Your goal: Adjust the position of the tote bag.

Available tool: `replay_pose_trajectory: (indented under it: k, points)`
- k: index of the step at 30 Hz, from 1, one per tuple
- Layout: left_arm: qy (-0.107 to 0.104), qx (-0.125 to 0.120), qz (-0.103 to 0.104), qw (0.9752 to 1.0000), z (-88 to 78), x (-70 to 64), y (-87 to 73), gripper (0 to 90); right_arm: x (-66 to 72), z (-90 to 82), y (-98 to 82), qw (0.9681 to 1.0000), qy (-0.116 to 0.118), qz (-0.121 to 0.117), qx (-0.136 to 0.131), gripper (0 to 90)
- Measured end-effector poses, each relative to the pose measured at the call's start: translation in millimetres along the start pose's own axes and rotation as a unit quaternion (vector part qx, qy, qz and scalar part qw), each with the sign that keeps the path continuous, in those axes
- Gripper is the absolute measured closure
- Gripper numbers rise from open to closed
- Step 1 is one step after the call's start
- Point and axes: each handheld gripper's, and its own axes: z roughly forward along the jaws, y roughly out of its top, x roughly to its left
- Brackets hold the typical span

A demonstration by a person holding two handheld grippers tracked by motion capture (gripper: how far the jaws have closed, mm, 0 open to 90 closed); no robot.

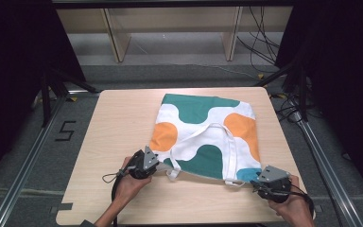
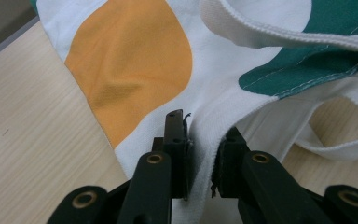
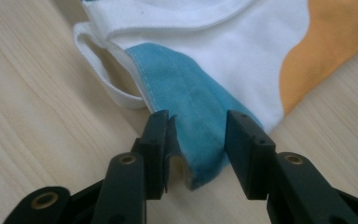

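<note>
On table, tote bag, left gripper pinching hem, right gripper jaws apart.

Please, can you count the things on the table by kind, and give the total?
Tote bag: 1
Hand-held grippers: 2, the left gripper and the right gripper, one at each near corner of the bag
Total: 3
</note>
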Motion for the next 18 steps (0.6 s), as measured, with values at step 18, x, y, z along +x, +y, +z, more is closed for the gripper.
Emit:
replay_pose_trajectory:
  k: [18]
  points:
    - [-0.026, -0.062, -0.051, 0.9965, -15.5, 13.9, 16.8, 80.5, 21.0, 16.6, 28.1, 0.9992, 0.002, -0.027, -0.028, 49.3]
